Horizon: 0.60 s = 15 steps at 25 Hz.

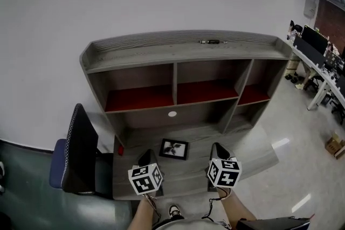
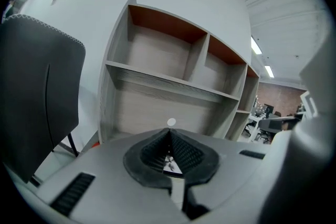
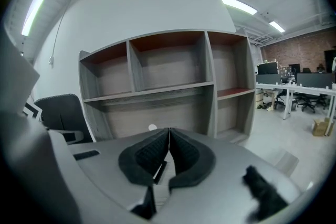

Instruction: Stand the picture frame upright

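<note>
A black picture frame with a dark flower-like print lies flat on the grey desk, in front of the hutch. My left gripper hovers over the desk's front edge, just left of the frame, its jaws shut on nothing. My right gripper is held just right of the frame, also shut and empty. In the left gripper view the shut left gripper shows a sliver of the frame below its tips. In the right gripper view the shut right gripper shows a dark frame edge.
A grey hutch with three red-floored compartments stands at the desk's back, a white round disc on its back panel. A dark office chair is at the desk's left, a small red object beside it. Office desks are far right.
</note>
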Tool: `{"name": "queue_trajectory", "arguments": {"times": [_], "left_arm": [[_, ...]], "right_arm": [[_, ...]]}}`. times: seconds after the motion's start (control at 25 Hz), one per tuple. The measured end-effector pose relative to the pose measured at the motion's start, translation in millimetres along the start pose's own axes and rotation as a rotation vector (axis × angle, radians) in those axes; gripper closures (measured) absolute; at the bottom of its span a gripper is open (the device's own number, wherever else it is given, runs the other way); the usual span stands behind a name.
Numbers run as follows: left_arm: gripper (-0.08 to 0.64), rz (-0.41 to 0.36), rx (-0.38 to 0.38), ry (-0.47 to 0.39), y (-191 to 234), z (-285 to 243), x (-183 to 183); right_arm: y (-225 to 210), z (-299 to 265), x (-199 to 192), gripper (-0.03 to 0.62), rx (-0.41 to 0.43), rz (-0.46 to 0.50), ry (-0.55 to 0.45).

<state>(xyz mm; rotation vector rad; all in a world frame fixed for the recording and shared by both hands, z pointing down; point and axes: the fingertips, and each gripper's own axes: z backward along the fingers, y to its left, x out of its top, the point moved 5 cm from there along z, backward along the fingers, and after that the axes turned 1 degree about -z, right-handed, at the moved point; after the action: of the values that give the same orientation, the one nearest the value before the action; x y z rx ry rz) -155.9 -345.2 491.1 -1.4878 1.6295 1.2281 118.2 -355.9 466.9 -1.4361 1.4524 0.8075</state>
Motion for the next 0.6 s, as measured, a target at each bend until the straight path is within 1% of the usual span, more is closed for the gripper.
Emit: {"name": "queue_trajectory", "arguments": {"times": [0.24, 0.36, 0.48, 0.6], "left_arm": [[0.548, -0.009, 0.0, -0.01, 15, -39, 25], [0.548, -0.017, -0.016, -0.008, 15, -59, 35], [0.548, -0.03, -0.034, 0.0, 13, -74, 37], [0.548, -0.024, -0.031, 0.015, 16, -85, 34]], "right_arm": [[12, -44, 24, 0.56, 0.007, 0.002, -0.022], [14, -63, 33, 0.56, 0.001, 0.005, -0.026], [14, -76, 36, 0.56, -0.008, 0.005, -0.017], [16, -87, 33, 0.561, -0.007, 0.009, 0.002]]}}
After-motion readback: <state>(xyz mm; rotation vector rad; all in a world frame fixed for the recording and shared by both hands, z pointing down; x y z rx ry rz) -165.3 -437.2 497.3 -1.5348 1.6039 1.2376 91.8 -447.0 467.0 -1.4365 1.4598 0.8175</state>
